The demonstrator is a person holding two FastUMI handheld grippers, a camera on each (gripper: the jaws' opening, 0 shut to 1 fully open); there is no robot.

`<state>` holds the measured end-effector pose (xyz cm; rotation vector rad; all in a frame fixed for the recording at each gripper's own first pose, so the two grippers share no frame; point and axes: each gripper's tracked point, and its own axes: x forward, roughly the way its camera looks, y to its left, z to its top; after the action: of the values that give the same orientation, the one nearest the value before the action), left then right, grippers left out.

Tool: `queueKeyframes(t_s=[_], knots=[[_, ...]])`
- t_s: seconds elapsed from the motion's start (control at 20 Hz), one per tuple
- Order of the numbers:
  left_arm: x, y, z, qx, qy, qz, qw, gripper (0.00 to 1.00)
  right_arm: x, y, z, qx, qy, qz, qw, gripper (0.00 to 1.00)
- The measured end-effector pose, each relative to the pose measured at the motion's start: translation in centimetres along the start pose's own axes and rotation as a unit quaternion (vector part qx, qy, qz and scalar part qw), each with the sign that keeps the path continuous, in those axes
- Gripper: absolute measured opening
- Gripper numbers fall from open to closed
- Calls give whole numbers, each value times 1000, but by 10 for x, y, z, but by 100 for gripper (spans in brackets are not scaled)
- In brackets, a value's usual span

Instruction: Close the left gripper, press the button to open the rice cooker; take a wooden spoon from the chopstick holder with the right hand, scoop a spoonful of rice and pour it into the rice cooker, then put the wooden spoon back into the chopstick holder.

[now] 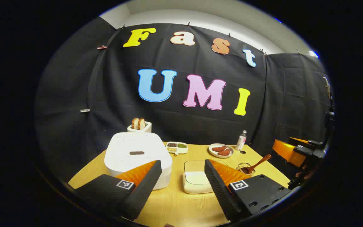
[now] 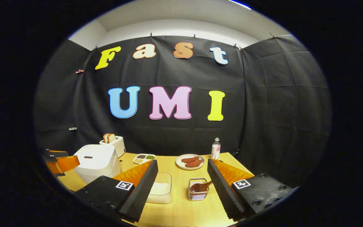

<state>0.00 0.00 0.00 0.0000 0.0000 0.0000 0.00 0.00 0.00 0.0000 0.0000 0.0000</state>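
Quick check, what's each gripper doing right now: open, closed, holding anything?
Left gripper: jaws open, holding nothing, above the table in front of the rice cooker.
Right gripper: jaws open, holding nothing; the wooden spoon sits in its holder.

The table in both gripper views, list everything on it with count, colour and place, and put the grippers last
rice cooker: one, white, lid shut, left side of table
toaster: one, white, two bread slices in it, behind the cooker
divided dish: one, white, grains, mid back
rice container: one, clear, white rice, front centre
plate: one, white, reddish-brown food, back right
bottle: one, clear, beside the plate
chopstick holder: one, wire, right of the rice container
wooden spoon: one, brown, in the holder
table: one, light wood
left gripper: open
right gripper: open
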Motion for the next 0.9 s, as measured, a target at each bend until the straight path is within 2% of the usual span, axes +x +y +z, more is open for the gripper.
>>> queueKeyframes(t_s=[0.05, 0.35, 0.9], knots=[[3, 1, 0, -1, -1, 6, 1000, 95, 3, -3, 1, 0, -1, -1, 1000, 99], [13, -2, 0, -2, -1, 25, 1000, 95, 16, -15, 0, 5, 0, 0, 1000, 99], [23, 14, 9, 15, -6, 53, 998, 95, 16, -9, -6, -1, 9, 26, 1000, 99]])
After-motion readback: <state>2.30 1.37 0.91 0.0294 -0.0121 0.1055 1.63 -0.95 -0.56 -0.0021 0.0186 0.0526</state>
